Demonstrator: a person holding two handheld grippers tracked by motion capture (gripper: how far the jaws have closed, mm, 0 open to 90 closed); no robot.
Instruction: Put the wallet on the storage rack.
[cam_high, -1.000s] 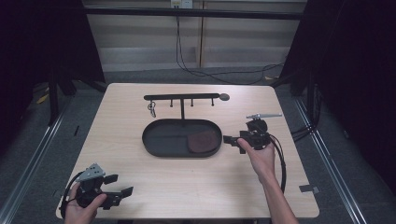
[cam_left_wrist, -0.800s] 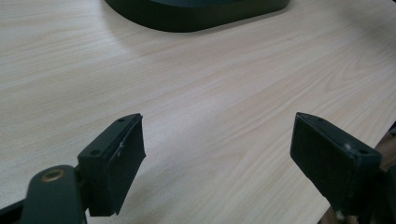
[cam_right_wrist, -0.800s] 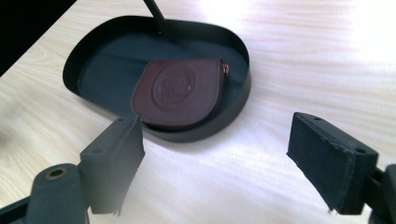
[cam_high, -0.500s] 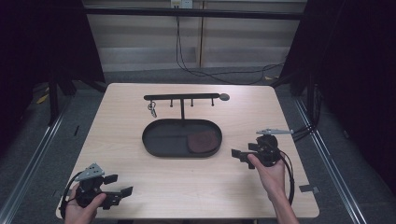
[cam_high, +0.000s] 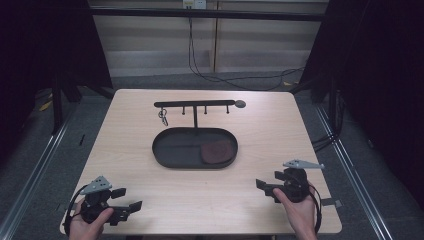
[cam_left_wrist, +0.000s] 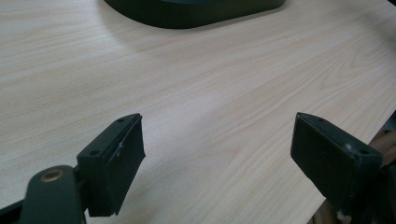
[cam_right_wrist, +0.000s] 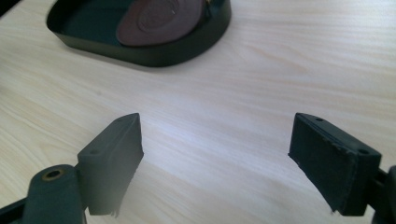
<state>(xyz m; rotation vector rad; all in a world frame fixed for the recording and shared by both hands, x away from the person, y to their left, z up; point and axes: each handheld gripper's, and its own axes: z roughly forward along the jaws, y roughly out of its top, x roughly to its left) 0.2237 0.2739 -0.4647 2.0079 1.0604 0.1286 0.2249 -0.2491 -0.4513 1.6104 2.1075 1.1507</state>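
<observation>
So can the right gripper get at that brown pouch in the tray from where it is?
Probably yes. The right gripper is open, holds nothing, and only bare table lies between it and the tray. The brown pouch lies at the tray's nearer, right end, uncovered.

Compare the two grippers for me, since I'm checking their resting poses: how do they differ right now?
The left gripper sits at the table's near left corner, far from the oval tray; the right gripper sits near the right edge, closer to the tray. The left gripper's jaws point right, the right gripper's point left. Both are open and empty.
</observation>
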